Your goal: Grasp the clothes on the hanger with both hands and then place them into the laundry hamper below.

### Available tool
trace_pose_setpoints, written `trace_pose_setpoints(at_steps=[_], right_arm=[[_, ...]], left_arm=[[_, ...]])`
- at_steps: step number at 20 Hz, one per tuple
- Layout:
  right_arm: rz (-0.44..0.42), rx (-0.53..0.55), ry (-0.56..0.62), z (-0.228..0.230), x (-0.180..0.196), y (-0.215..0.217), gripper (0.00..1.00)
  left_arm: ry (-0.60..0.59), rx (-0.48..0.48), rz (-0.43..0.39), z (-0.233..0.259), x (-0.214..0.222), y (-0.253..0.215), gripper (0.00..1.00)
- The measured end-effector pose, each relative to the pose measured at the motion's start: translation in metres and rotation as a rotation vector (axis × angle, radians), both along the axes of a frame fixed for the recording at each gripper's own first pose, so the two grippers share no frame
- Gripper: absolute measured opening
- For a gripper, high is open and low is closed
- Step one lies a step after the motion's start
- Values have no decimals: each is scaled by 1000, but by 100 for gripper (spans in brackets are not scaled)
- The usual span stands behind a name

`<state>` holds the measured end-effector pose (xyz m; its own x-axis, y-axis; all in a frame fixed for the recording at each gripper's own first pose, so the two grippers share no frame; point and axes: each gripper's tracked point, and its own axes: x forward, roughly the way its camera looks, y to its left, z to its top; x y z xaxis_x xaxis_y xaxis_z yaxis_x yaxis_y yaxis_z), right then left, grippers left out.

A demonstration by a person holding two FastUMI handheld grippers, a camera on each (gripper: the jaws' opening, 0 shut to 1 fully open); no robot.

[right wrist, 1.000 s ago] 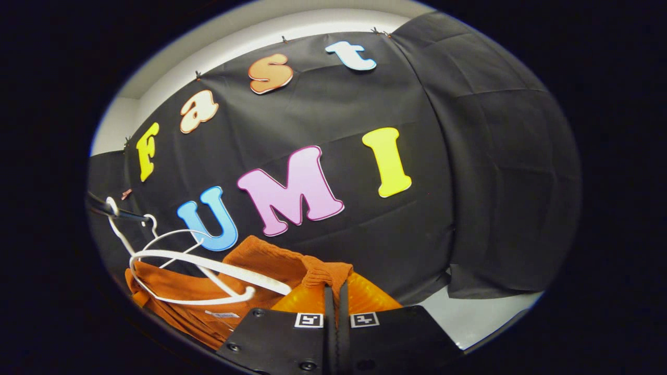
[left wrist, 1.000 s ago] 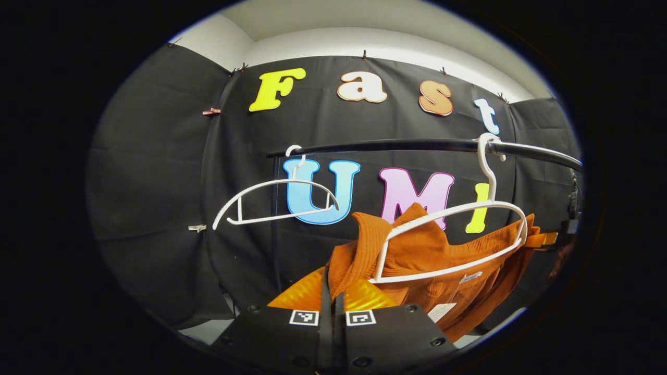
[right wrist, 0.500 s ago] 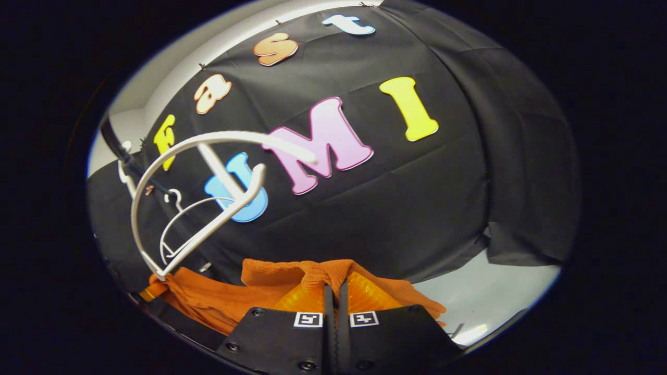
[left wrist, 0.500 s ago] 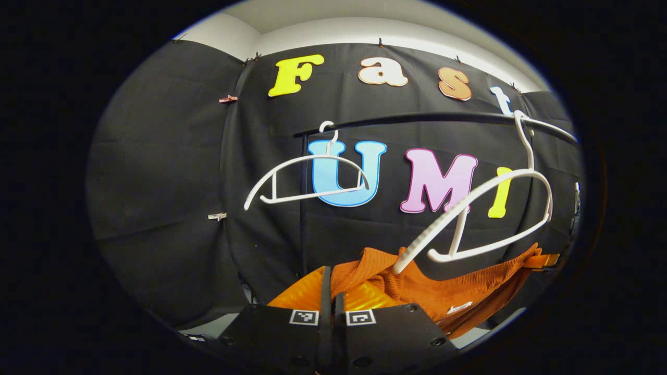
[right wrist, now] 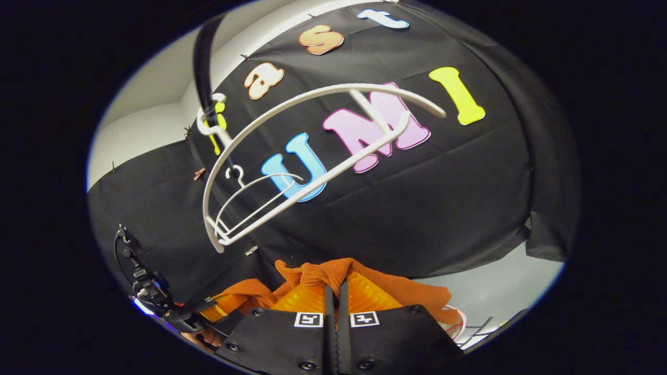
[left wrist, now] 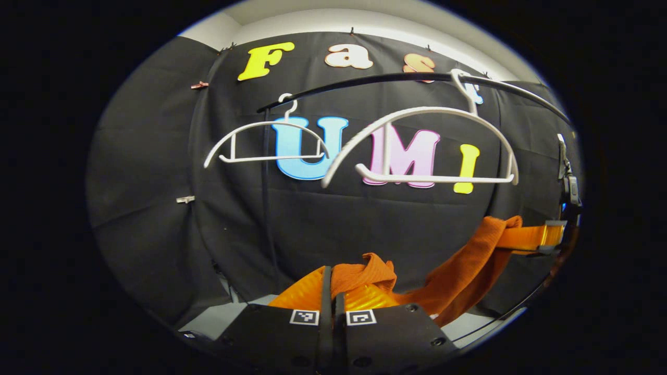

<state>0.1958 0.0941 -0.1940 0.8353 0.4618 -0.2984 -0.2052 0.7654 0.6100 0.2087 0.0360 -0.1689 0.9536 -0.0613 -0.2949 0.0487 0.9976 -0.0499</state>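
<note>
Spanning the upper part of the left gripper view, a black rail is seen in front of the booth's black cloth wall. Two bare white hangers are hooked on the rail: a nearer hanger and a farther hanger beside it. Well below the rail, an orange ribbed garment is held clear of both hangers and is stretched between the two grippers. The left gripper is seen with its fingers closed together on a bunched edge of the garment. In the right gripper view, the right gripper is likewise pinched tight on a fold of the garment, below the nearer hanger.
</note>
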Motion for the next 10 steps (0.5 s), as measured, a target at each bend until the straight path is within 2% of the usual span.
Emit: trace_pose_setpoints(at_steps=[5, 10], right_arm=[[55, -28, -42, 23, -18, 25, 5], [84, -101, -15, -21, -18, 24, 4]], left_arm=[[-45, -87, -106, 22, -6, -38, 5], [-6, -79, -178, -17, 1, -64, 5]])
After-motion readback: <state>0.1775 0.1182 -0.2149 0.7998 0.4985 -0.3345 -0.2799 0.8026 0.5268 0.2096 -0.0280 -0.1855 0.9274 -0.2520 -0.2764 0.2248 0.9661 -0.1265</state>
